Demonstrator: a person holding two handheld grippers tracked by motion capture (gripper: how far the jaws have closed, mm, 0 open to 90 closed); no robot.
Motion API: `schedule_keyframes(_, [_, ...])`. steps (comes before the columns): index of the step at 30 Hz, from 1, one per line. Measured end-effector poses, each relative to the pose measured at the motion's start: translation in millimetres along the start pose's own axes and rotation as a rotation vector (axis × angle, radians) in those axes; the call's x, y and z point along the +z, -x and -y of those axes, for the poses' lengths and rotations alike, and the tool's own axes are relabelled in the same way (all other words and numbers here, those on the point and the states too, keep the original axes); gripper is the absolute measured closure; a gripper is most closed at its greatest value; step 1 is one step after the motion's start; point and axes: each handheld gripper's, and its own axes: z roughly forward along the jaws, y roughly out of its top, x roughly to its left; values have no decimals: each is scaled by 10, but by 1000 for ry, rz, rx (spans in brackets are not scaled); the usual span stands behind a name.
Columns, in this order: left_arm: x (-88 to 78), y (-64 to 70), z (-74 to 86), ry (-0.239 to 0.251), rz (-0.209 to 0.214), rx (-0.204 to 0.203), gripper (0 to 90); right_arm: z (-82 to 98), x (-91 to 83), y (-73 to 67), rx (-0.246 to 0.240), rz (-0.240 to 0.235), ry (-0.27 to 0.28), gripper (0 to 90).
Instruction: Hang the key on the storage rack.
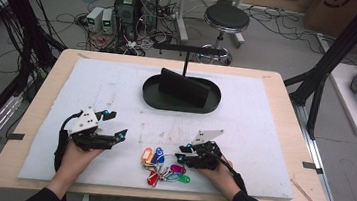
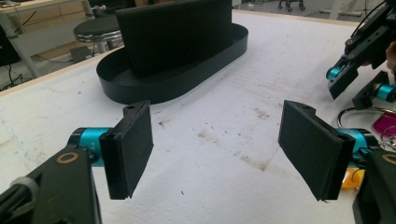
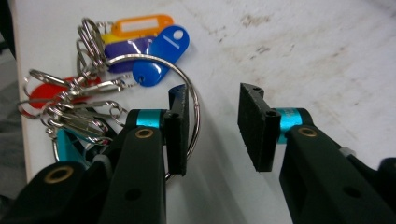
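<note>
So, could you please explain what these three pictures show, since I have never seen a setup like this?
Gladly. There is no robot here: a person holds a hand-operated two-jaw gripper in each hand at a table covered by a white mat.

The high view looks down from above the person. The left gripper shows on the left and the right gripper on the right.

The other two pictures come from cameras riding on the grippers, each looking along its own black jaws. The left gripper is open over bare mat. The right gripper is also open, next to a bunch of keys with coloured tags; the large metal ring passes by one jaw, and nothing is pinched.

Farther back stands a black oval tray with an upright black block in it.
</note>
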Motion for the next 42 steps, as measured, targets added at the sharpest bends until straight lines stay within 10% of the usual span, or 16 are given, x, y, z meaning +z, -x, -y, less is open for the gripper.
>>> schedule_keyframes(18, [40, 31, 4, -11, 8, 6, 262, -23, 65, -129, -166, 25, -35, 860])
schedule_keyframes(28, [75, 52, -8, -5, 25, 3, 262, -56, -96, -14, -102, 58, 47, 879])
schedule_keyframes(42, [269, 209, -129, 3, 129, 23, 262, -102, -328, 11, -129, 89, 167, 879])
